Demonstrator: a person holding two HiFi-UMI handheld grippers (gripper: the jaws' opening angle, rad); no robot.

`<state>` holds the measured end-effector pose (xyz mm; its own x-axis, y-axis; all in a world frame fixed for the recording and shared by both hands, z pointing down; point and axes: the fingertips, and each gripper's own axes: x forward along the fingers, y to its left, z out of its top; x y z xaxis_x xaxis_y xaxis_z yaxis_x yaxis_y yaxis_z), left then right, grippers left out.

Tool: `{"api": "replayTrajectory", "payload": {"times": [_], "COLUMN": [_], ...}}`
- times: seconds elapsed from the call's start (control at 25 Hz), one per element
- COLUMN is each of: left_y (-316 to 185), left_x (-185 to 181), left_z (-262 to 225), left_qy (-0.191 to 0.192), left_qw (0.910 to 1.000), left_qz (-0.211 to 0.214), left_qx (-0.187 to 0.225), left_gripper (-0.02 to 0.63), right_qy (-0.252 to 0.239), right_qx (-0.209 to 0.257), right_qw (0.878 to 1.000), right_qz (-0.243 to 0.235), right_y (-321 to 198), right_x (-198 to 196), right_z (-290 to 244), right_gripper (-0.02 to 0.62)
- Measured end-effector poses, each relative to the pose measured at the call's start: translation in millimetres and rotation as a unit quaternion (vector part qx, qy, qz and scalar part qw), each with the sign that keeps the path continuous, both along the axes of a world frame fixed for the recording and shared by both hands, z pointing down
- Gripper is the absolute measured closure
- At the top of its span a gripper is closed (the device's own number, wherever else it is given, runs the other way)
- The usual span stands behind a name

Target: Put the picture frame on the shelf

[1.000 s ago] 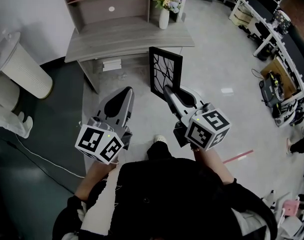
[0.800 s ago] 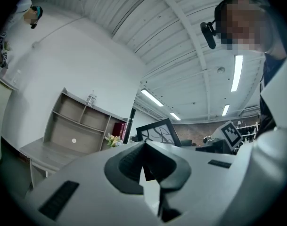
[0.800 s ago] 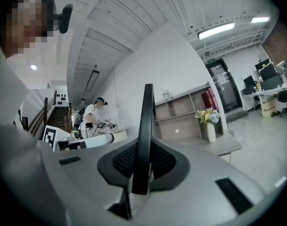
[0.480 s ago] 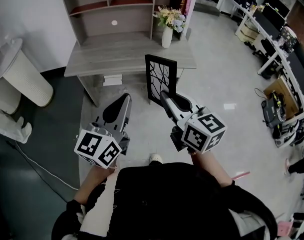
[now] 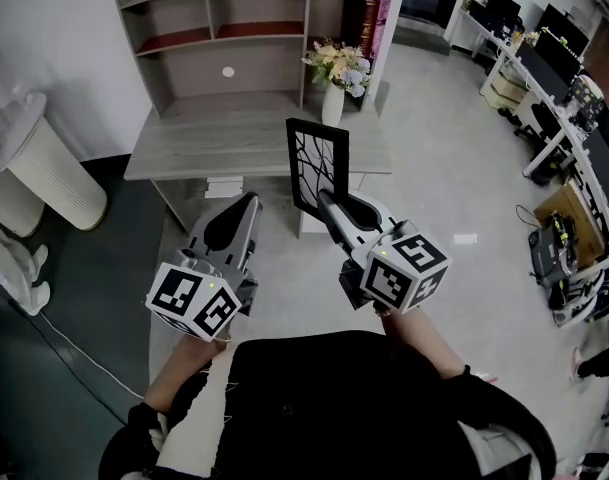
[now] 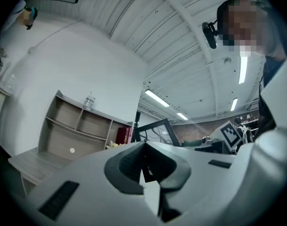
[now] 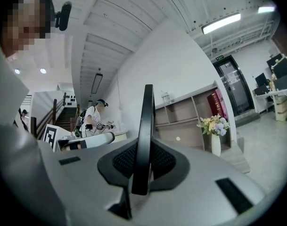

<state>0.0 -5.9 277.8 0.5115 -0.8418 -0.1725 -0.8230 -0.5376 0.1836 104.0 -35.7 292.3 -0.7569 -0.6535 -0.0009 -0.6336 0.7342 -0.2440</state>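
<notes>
Two grippers: right gripper clamped on upright picture frame; left gripper, 9 o'clock, jaws together, empty; shelf at 12 o'clock.

Open-plan office: rows of monitors on desks far right, polished floor, strip lights overhead.
</notes>
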Motion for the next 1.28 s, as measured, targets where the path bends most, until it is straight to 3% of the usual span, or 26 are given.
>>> {"api": "replayTrajectory", "payload": {"times": [0.88,1.28], "left_y": [-47.8,-54.8], "left_x": [33.0,16.8], "left_z": [21.4,41.0], "left_qy": [-0.006,0.0], "left_qw": [0.9999,0.9989], "left_qz": [-0.004,-0.025], "left_qx": [-0.013,-0.039], "left_gripper": [0.594,0.594], "right_qy": [-0.03,-0.032], "right_qx": [-0.021,-0.048], "right_qw": [0.999,0.998], "right_qz": [-0.015,-0.038], "right_y": [-47.0,-56.6], "right_x": [29.5,10.2], "right_z": [28.5,48.6], "right_gripper": [0.546,0.546]}}
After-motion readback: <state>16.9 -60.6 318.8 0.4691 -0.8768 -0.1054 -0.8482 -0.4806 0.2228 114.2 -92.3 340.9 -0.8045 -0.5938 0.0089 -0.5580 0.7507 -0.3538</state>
